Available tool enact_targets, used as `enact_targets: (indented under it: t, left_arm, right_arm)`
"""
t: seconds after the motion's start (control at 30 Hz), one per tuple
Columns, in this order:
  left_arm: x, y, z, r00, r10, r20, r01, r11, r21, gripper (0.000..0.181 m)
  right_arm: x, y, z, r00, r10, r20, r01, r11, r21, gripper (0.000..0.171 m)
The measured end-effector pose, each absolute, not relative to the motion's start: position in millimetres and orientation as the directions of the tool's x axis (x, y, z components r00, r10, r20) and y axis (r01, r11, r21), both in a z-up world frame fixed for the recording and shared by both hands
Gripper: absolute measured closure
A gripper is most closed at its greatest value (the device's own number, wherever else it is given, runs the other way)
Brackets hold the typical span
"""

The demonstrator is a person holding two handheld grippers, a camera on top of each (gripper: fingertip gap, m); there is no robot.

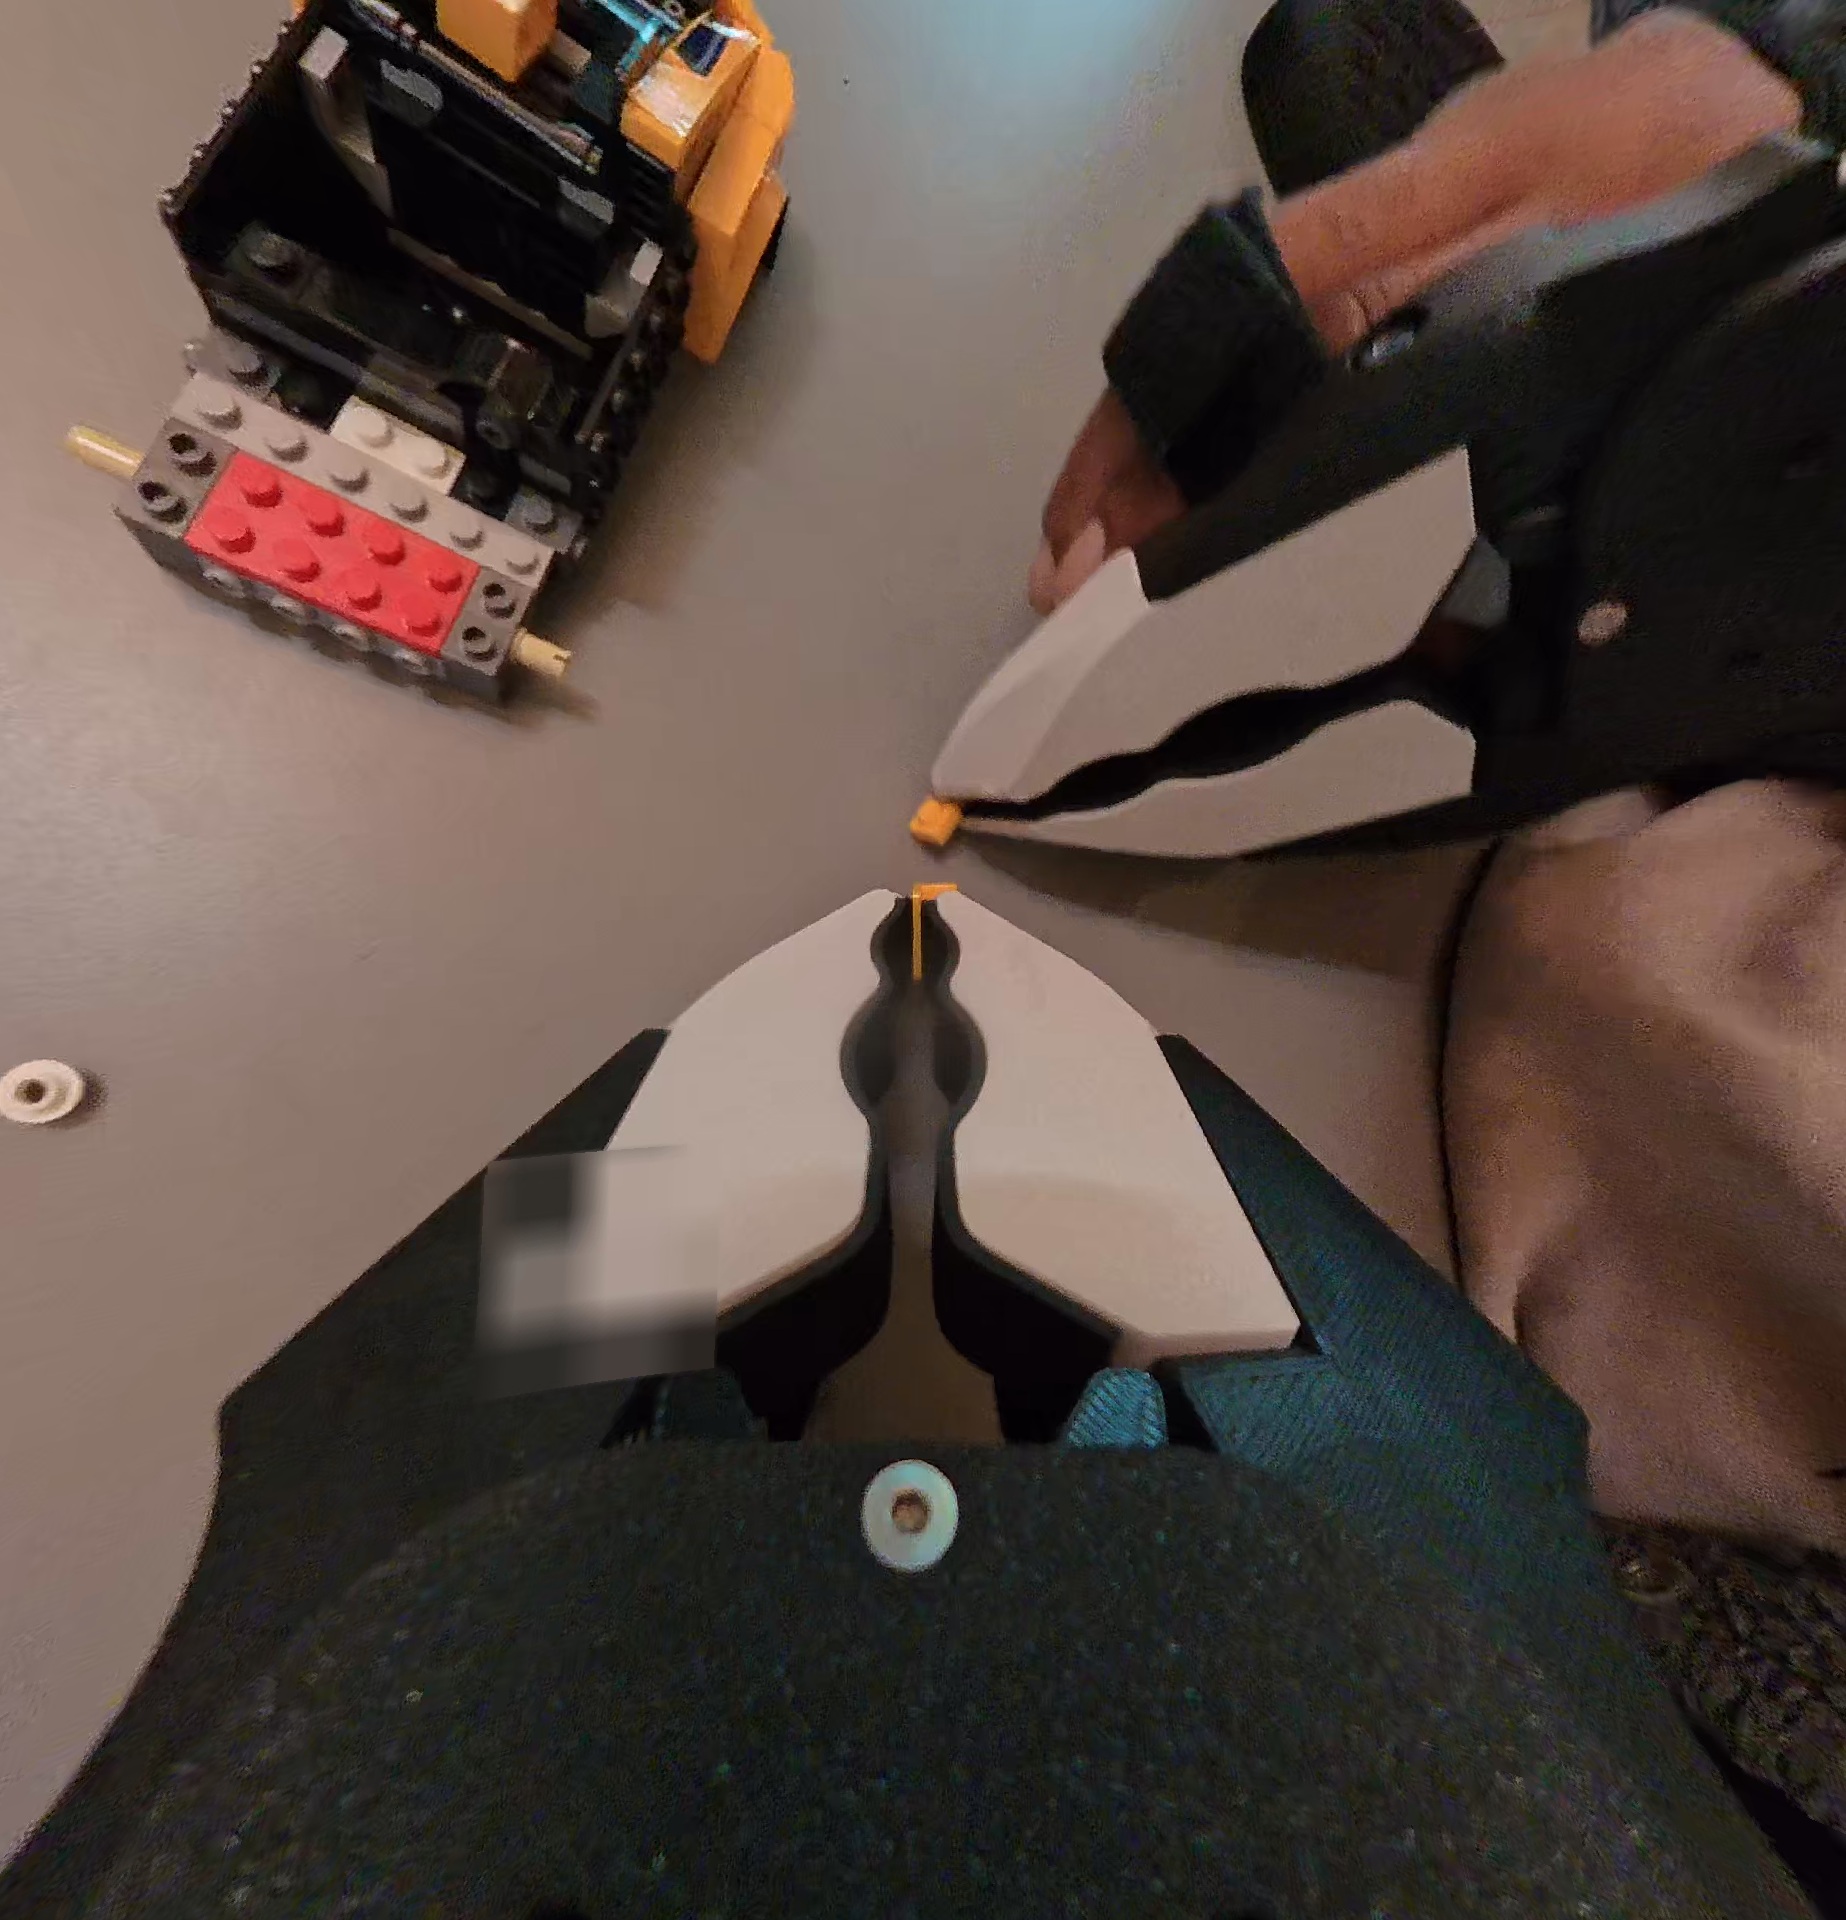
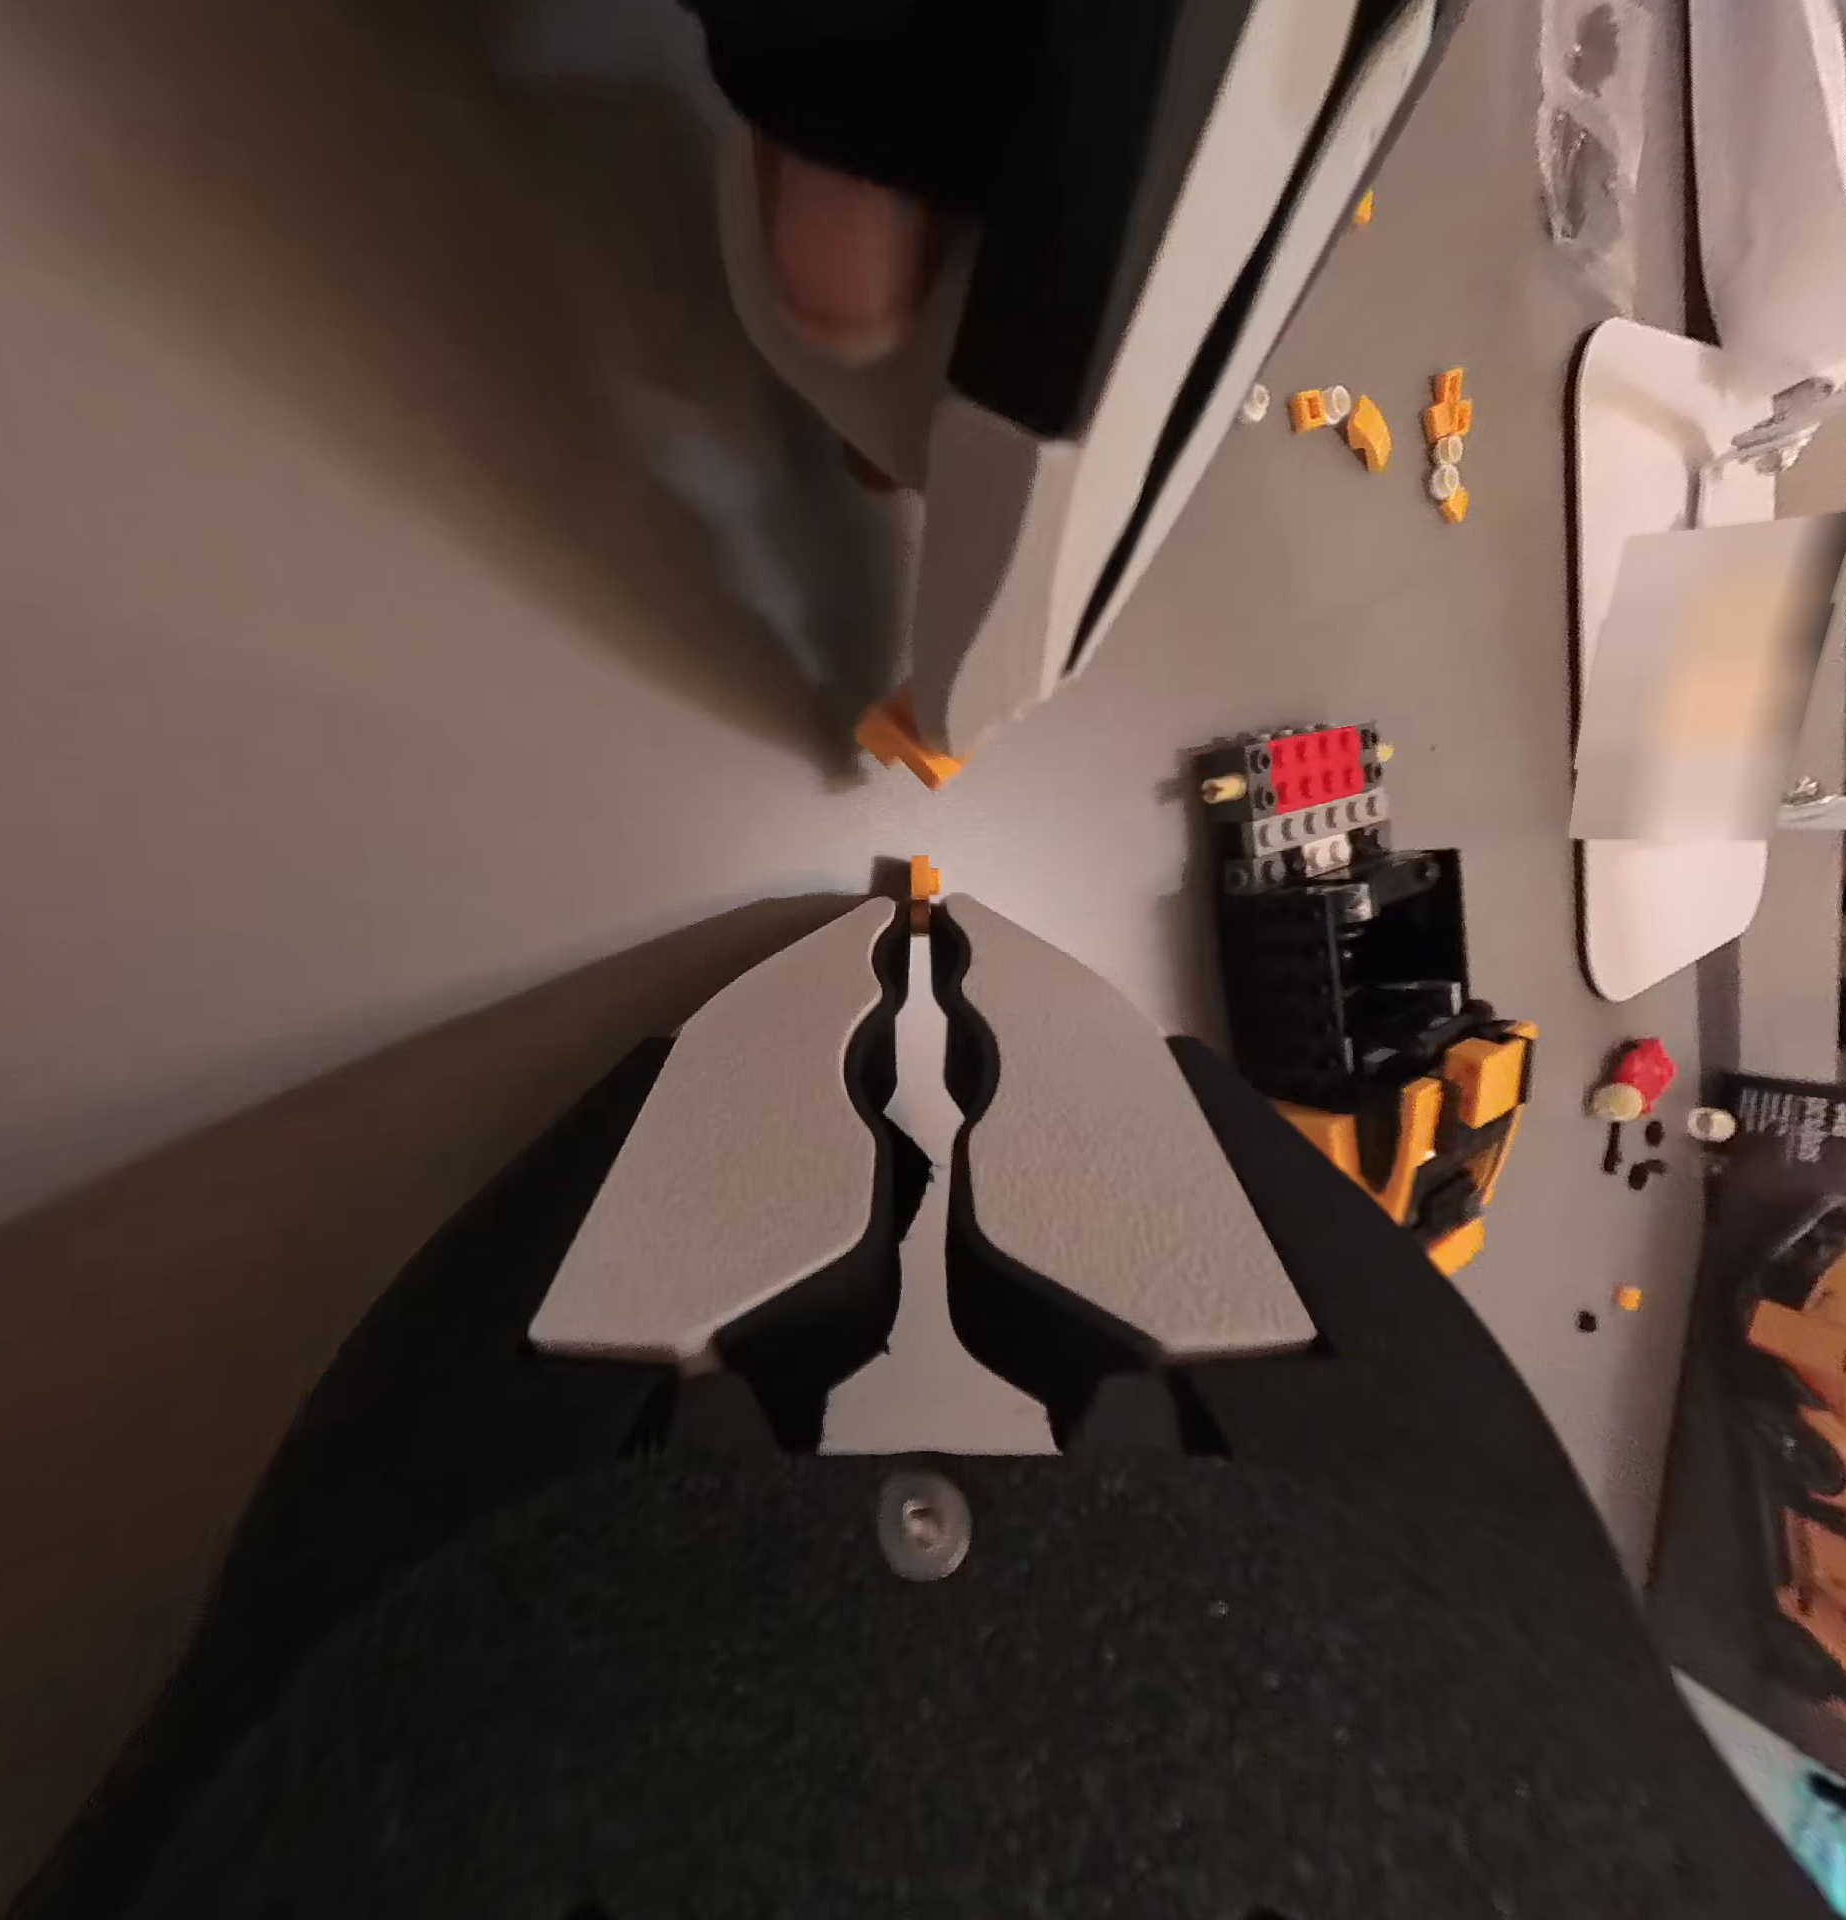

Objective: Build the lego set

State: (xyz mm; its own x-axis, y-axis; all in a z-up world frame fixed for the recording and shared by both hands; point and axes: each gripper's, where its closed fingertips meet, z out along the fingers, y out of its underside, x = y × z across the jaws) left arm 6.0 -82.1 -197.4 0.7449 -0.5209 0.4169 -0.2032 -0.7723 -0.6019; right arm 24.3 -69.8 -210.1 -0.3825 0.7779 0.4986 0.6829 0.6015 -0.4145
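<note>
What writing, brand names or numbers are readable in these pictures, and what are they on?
No text here is readable.
Dark booklet page, at the right edge of the right wrist view: rows of small pale print, too small and blurred to read.
Lego model: no lettering or numbers visible; the studs are too small to show any marks.

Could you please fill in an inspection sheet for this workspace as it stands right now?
Surface: grey table, in use.
Job's things: part-built lego model; loose orange pieces lie beyond it.
Clutter: white disc; white tray; dark booklet; small red piece.
Grippers: left gripper shut on a thin orange piece; right gripper shut on a small orange piece; tips near each other.
Cables: nothing seen.
Surroundings: hand on the right gripper.
</note>
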Motion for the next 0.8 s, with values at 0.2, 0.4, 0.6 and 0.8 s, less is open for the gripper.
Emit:
enact_targets:
  t: [0.2,0.4,0.6,0.8]
  left_arm:
    - [20.8,-84.0,-201.0,0.739,-0.529,0.417,-0.218,-0.774,-0.595,0.180]
    - [20.9,-80.6,-204.4,0.756,-0.517,0.402,-0.214,-0.775,-0.595,0.180]
    - [17.7,-81.9,-202.8,0.756,-0.520,0.398,-0.223,-0.776,-0.590,0.180]
    - [19.3,-83.6,-205.8,0.755,-0.513,0.409,-0.230,-0.790,-0.568,0.180]
  right_arm:
    - [27.4,-91.3,-206.9,-0.346,0.880,0.326,0.700,0.474,-0.534,0.151]
    - [30.9,-104.9,-196.4,-0.357,0.931,0.075,0.663,0.309,-0.682,0.146]
    - [31.8,-92.3,-201.5,-0.433,0.900,0.039,0.630,0.334,-0.701,0.157]
    - [29.3,-90.2,-209.7,-0.465,0.885,0.003,0.658,0.347,-0.668,0.166]
